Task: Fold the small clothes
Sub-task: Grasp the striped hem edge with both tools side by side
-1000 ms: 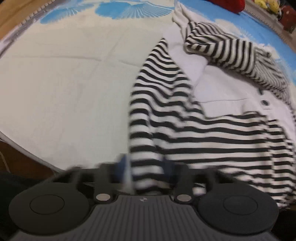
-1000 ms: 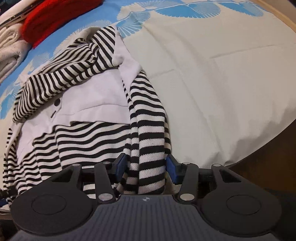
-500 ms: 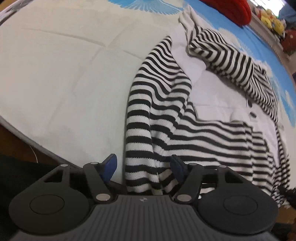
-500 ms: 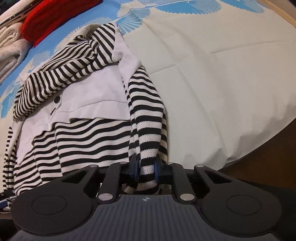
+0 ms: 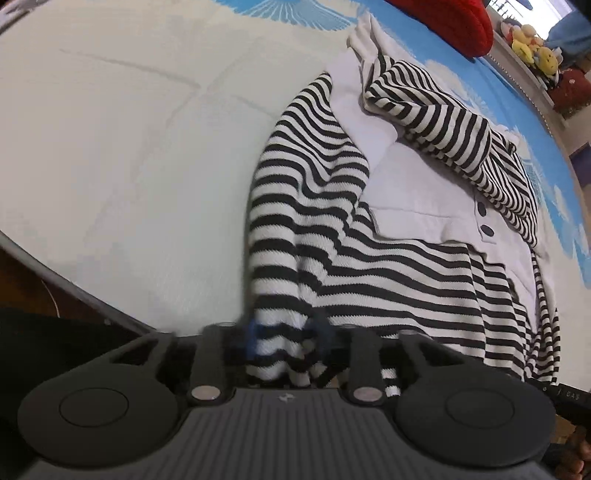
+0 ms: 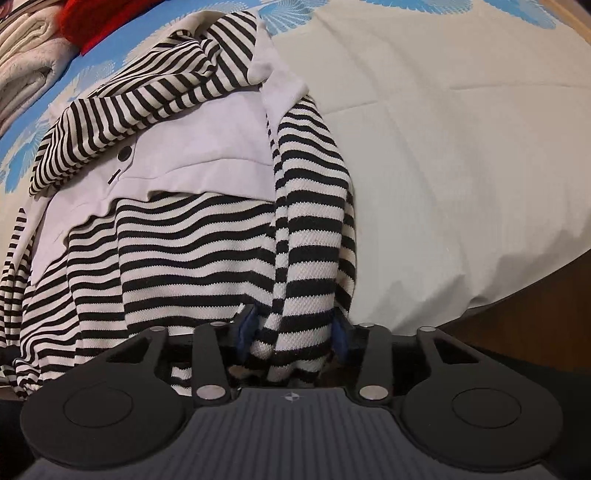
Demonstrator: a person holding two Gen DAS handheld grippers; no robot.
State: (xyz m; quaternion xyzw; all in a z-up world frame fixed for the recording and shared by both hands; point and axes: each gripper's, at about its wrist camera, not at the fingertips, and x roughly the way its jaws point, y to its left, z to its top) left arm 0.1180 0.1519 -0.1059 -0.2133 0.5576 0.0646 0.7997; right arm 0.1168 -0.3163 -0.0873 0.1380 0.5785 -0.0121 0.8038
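1. Striped top [image 5: 388,266] spread on pale sheet [image 5: 129,147] near bed edge, white yoke and buttons up — lying flat, likely so sides can be folded inward.
2. Near side of top bunched into a long striped roll [image 6: 314,236] running toward both cameras; probably gathered so both grippers can lift one edge together.
3. Left gripper [image 5: 286,338] — jaws closing, blurred, striped roll between blue pads; pads seemingly touching cloth, firm pinch not confirmed.
4. Right gripper [image 6: 293,332] — pads set either side of the roll's end, cloth filling the gap; looks clamped, though a slight gap at the right pad cannot be ruled out.
5. Both grippers pitched steeply down at the bed, low over the hem end, side by side on the same edge.
6. Red item [image 5: 443,14] and folded towels [image 6: 26,66] at far side, well apart.
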